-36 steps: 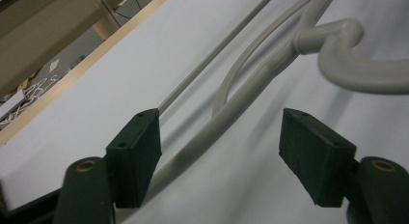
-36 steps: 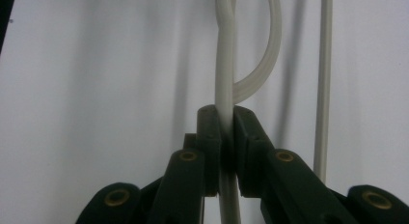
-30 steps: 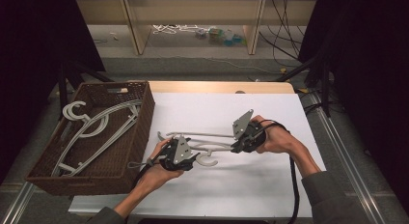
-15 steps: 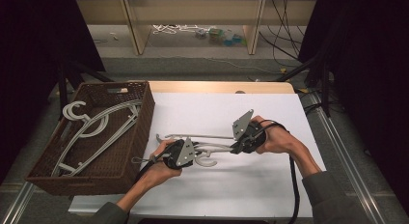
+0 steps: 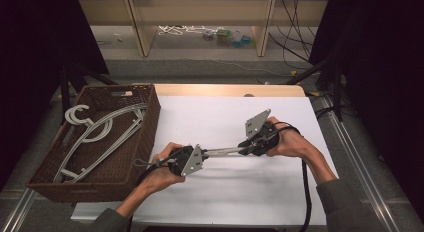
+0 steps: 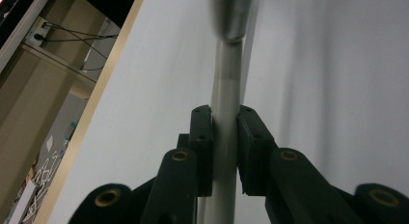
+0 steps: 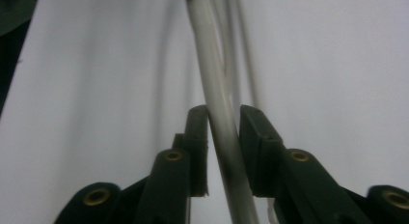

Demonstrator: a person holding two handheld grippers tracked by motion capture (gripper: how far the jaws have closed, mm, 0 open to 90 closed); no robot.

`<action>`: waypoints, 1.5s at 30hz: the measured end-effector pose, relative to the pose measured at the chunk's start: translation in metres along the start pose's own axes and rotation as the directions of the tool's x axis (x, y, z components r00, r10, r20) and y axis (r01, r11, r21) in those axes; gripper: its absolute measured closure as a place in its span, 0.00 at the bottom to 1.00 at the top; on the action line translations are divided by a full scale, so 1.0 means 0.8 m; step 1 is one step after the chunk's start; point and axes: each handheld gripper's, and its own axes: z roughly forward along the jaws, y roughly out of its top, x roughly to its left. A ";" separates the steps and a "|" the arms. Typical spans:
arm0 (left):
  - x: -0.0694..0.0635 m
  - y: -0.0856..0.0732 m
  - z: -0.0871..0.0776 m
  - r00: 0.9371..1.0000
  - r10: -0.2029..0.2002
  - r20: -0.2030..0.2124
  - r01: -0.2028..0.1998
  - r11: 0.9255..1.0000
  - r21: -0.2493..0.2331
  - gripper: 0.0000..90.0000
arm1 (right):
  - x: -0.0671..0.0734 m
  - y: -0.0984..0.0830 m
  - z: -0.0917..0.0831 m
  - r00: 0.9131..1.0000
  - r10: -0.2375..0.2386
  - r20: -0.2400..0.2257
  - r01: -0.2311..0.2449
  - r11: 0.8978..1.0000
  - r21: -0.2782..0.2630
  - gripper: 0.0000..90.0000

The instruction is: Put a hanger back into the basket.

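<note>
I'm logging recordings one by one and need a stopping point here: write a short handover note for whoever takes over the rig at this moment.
Left tongs: just closed onto the grey hanger, pads pressing its bar.
Right tongs: around the same hanger's other end; they have just been opening, with a gap at one pad.
Hanger: held over the white table, between both hands.
Basket at left: already holds other hangers.
Left to do: probably carry this hanger to the basket and put it in.
</note>
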 end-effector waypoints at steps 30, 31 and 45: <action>0.045 -0.007 -0.043 0.902 -0.431 -0.020 0.429 0.901 -0.066 0.88 | 0.065 -0.029 -0.046 0.772 0.486 0.410 -0.243 0.821 -0.516 0.23; 0.047 -0.008 -0.045 0.904 -0.428 -0.012 0.426 0.902 -0.066 0.88 | 0.068 -0.028 -0.045 0.769 0.494 0.405 -0.243 0.812 -0.530 0.23; 0.052 -0.008 -0.061 0.844 -0.536 0.034 0.536 0.838 -0.101 0.88 | 0.117 -0.029 -0.020 0.736 0.547 0.398 -0.247 0.766 -0.594 0.23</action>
